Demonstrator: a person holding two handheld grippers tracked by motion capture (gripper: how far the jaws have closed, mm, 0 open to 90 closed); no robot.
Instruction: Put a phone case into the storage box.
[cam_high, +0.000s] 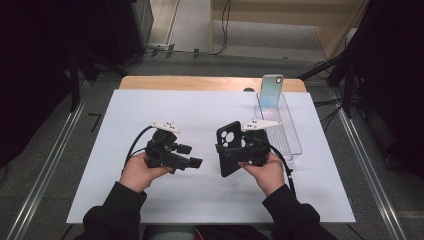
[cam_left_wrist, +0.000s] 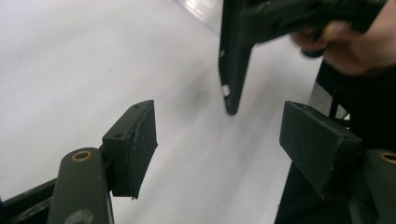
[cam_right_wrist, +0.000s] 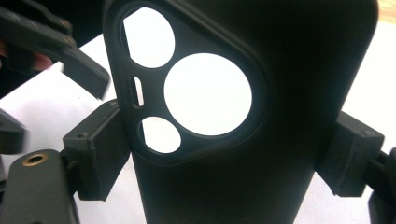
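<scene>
Down at the near edge, two dark sleeves come in over the white tabletop (cam_high: 200, 200), each hand carrying a set of tongs. The tabletop is the biggest thing here, a pale sheet with a wooden strip at the far side. At the far right of it sits a clear plastic tray (cam_high: 292, 142), and a phone (cam_high: 271, 91) with a pale, iridescent back stands upright at the tray's far end.

Centre stage: the black phone case (cam_high: 230, 147), lifted off the tabletop and held upright. The right tongs (cam_high: 239, 152) are clenched on it, one pad on each long edge, and the right gripper view shows that plainly, with the three round camera cut-outs (cam_right_wrist: 208, 93) and a small slot facing the lens. The case is empty; light shines straight through the holes.

The left tongs (cam_high: 192, 159) are released, pads apart with nothing between them, pointing across at the case. In the left gripper view the case hangs edge-on just ahead of the left tongs' gap (cam_left_wrist: 219, 140).

My read: this is a hand-to-hand stage, the case being presented for a second grip, likely on its way to the phone in the tray. The next move calls for the left tongs to line up on the case's free lower end, close squarely on its edges, and avoid twisting the soft shell.
</scene>
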